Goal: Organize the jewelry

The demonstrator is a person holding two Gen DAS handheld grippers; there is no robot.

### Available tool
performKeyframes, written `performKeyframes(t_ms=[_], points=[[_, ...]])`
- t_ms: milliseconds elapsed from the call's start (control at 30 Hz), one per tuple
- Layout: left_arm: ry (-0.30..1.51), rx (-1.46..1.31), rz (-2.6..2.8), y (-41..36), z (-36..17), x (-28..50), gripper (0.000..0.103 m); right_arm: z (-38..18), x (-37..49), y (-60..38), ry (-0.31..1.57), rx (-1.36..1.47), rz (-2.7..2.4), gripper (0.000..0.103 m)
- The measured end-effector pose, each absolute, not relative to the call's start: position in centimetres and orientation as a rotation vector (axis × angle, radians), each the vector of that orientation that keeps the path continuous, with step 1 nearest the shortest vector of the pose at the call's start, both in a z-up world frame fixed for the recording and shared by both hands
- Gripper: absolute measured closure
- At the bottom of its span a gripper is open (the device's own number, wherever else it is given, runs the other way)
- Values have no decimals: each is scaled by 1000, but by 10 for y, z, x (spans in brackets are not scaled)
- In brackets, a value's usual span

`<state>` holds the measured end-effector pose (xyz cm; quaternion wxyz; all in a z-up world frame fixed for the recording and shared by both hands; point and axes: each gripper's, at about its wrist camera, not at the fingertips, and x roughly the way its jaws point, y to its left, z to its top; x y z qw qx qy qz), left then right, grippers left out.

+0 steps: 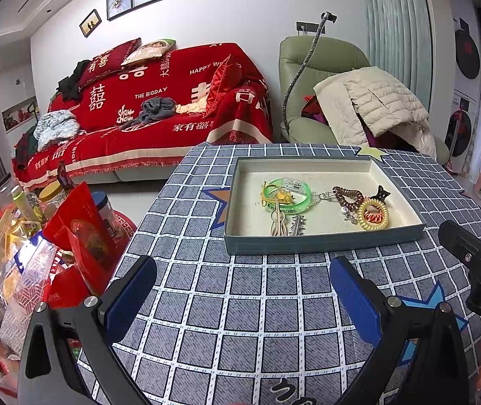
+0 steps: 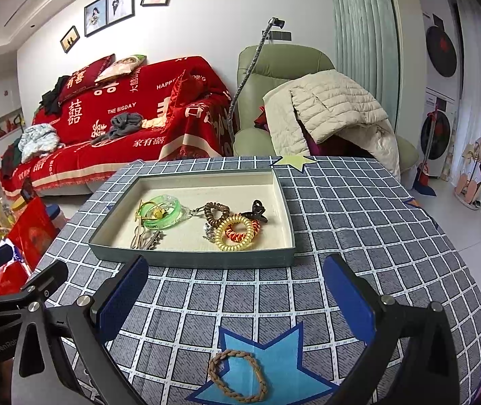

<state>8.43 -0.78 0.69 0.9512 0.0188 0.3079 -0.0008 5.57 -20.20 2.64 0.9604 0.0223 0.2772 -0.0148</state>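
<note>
A grey tray (image 1: 325, 243) (image 2: 190, 259) sits on the checked tablecloth. It holds a green bangle (image 1: 286, 194) (image 2: 162, 214), a brown coil tie (image 1: 348, 197) (image 2: 217, 211), a yellow coil tie (image 1: 374, 219) (image 2: 235, 233), a black claw clip (image 1: 380, 193) (image 2: 255, 212) and hairpins (image 1: 287, 224) (image 2: 144, 238). A braided brown bracelet (image 2: 237, 374) lies on a blue star, close below my right gripper (image 2: 235, 298). Both the right gripper and my left gripper (image 1: 240, 297) are open and empty, just short of the tray's near wall.
Red packets, jars and snack bags (image 1: 38, 243) crowd the table to the left. A red-covered sofa (image 1: 156, 108) and a green armchair (image 1: 325, 81) with a white jacket stand behind. The right gripper shows at the right edge of the left wrist view (image 1: 477, 263).
</note>
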Motion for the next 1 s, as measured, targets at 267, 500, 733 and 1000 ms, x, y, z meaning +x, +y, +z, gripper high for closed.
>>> performKeyframes(t_ms=[267, 500, 733, 1000], points=[[626, 38, -2, -8, 7, 85, 0, 27, 55, -201, 563, 46, -28, 0], [627, 37, -2, -7, 7, 85, 0, 27, 55, -201, 562, 48, -28, 0], [626, 42, 2, -7, 7, 85, 0, 27, 55, -202, 561, 48, -27, 0], [627, 42, 0, -5, 6, 84, 0, 27, 55, -202, 562, 47, -26, 0]])
